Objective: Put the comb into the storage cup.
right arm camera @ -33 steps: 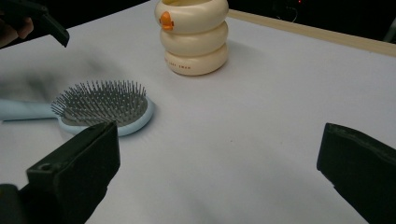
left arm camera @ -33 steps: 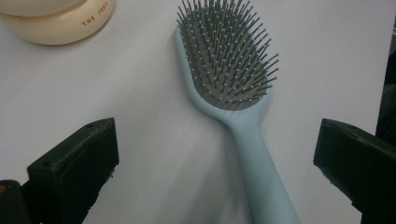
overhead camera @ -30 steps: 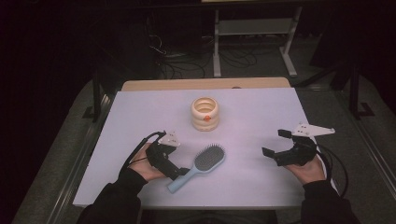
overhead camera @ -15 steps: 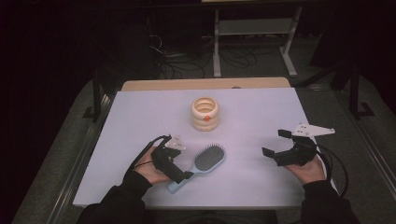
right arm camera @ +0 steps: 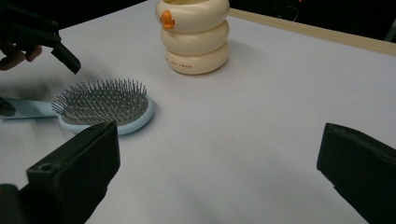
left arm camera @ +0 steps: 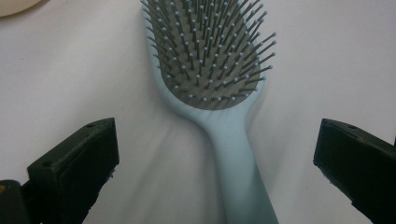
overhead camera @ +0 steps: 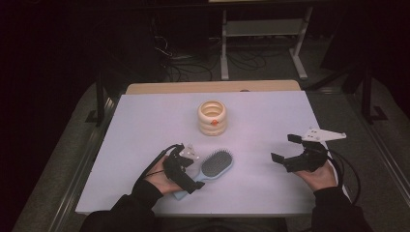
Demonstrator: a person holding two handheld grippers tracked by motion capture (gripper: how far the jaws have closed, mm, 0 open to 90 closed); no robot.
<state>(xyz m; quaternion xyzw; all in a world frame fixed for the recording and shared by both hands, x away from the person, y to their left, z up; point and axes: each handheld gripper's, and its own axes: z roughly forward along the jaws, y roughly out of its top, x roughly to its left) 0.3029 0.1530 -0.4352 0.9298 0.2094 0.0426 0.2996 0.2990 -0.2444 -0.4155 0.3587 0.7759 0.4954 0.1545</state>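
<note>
A light-blue hairbrush [overhead camera: 215, 166] with grey bristles lies on the white table [overhead camera: 145, 121], head to the upper right and handle to the lower left. My left gripper [overhead camera: 192, 170] is open and straddles the handle, one jaw on each side without touching it. In the left gripper view the handle [left arm camera: 236, 158] runs up between the two black jaws to the bristled head [left arm camera: 210, 51]. My right gripper [overhead camera: 285, 148] stands open and empty at the right, well apart from the brush [right arm camera: 105, 105]. A cream ring-stacked pot [overhead camera: 212, 117] stands upright behind the brush.
The pot [right arm camera: 194, 37] carries a small orange mark on its front. A wooden strip [overhead camera: 212, 87] borders the table's far edge. Beyond it the dark floor holds cables and a metal stand [overhead camera: 261, 34]. Bare tabletop [overhead camera: 261, 121] lies between brush and right gripper.
My left gripper has moved right and forward until its open jaws straddle the brush handle. The right gripper, the brush and the pot have stayed put.
</note>
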